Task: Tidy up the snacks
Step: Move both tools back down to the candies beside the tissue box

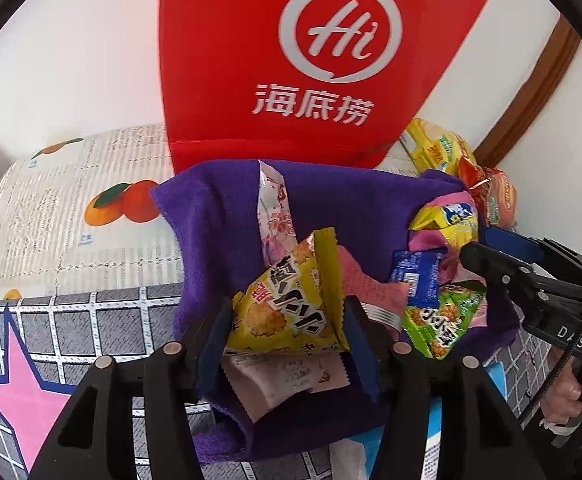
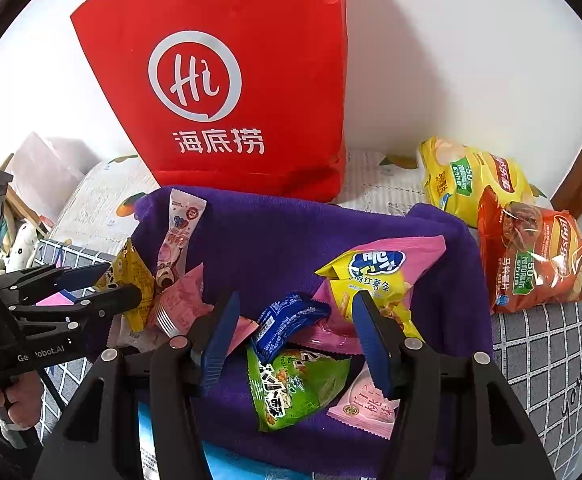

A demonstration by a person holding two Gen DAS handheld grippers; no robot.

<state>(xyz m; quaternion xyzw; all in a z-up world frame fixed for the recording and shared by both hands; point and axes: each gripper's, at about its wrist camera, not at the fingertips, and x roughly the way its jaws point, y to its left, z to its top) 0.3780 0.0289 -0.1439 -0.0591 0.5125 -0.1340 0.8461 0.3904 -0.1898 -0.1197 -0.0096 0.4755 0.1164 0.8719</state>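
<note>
Snack packets (image 2: pixel 303 384) litter the purple towel (image 2: pixel 283 240); left fingers (image 1: pixel 287 332) clasp a yellow packet (image 1: pixel 287 308), right fingers (image 2: pixel 295 344) stand released.

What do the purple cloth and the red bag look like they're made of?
The purple cloth looks like soft fleece or microfibre: matte, fuzzy nap, rumpled folds. The red bag seems to be paper or thin card with a smooth low-sheen finish: it stands upright with crisp creases. It could be non-woven fabric; I can't tell for sure.

White wall (image 2: pixel 471 60) meets brown wooden trim (image 1: pixel 531 92).
</note>
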